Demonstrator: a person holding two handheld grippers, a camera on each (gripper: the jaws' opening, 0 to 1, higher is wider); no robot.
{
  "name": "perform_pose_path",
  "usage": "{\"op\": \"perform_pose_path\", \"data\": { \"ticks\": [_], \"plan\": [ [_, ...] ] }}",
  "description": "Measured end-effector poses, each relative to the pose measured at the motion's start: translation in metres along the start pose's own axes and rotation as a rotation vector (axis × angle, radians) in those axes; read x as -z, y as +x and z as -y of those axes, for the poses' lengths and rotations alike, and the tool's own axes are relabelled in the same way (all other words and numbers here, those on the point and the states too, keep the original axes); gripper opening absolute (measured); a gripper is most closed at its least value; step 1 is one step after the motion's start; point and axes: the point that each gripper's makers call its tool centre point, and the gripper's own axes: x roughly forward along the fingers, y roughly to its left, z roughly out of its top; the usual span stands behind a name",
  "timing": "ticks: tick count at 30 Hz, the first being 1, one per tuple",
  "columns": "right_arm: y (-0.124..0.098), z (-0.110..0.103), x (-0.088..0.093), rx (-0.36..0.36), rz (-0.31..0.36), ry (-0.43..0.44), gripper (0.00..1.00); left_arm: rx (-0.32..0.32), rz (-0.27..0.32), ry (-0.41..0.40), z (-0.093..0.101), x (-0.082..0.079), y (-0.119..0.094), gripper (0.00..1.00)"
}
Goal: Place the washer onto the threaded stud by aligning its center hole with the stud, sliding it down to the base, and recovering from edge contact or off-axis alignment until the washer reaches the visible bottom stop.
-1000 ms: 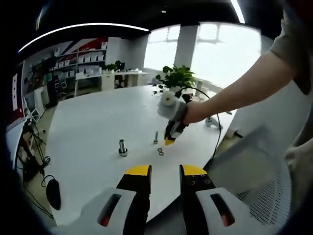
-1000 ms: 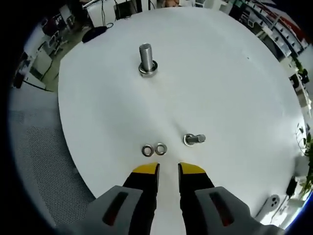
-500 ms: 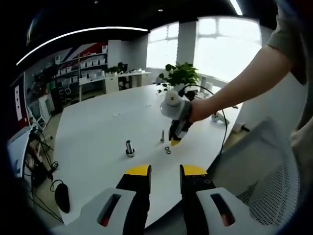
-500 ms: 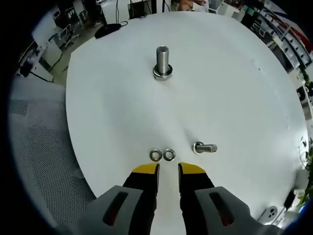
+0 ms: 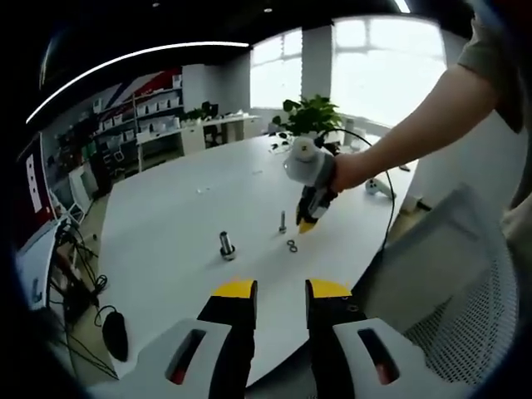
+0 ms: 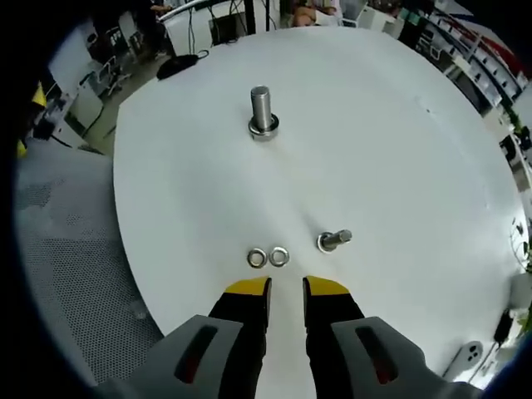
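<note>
White desk [image 6: 399,150] carries all the parts. A mesh chair [image 5: 465,324] sits at its edge. Right gripper [image 6: 287,287] hovers low over the desk, fingers [image 6: 248,287] parted by a narrow gap, pinching nothing. Left gripper [image 5: 278,288] held back off the desk edge, fingers likewise slightly apart, empty. Upright threaded stud [image 6: 262,112] stands well beyond the right fingertips. Smaller bolt [image 6: 334,240] sits just right of two washers [image 6: 268,257], which lie flat, side by side, touching, just ahead of the right fingertips.

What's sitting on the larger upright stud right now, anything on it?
The larger stud stands with its shaft bare; a ring sits at its base, too small to identify. Both washers lie flat on the table.
</note>
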Motion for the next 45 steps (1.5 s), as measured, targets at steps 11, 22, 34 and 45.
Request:
{"op": "perform_pose_path", "data": {
  "ticks": [11, 22, 34, 45],
  "plan": [
    [0.012, -0.003, 0.003, -0.009, 0.003, 0.021, 0.17, -0.008, -0.033, 0.060, 0.003, 0.004, 0.002, 0.21],
    [0.032, -0.005, -0.003, 0.002, -0.013, 0.074, 0.17, -0.002, -0.024, 0.052, 0.002, 0.003, 0.001, 0.20],
    [0.037, -0.006, -0.011, 0.001, -0.010, 0.096, 0.17, 0.008, -0.017, 0.044, 0.004, 0.002, 0.001, 0.20],
    [0.039, -0.007, -0.017, -0.007, -0.034, 0.049, 0.18, 0.009, -0.020, 0.045, 0.004, 0.002, 0.001, 0.19]
  ]
}}
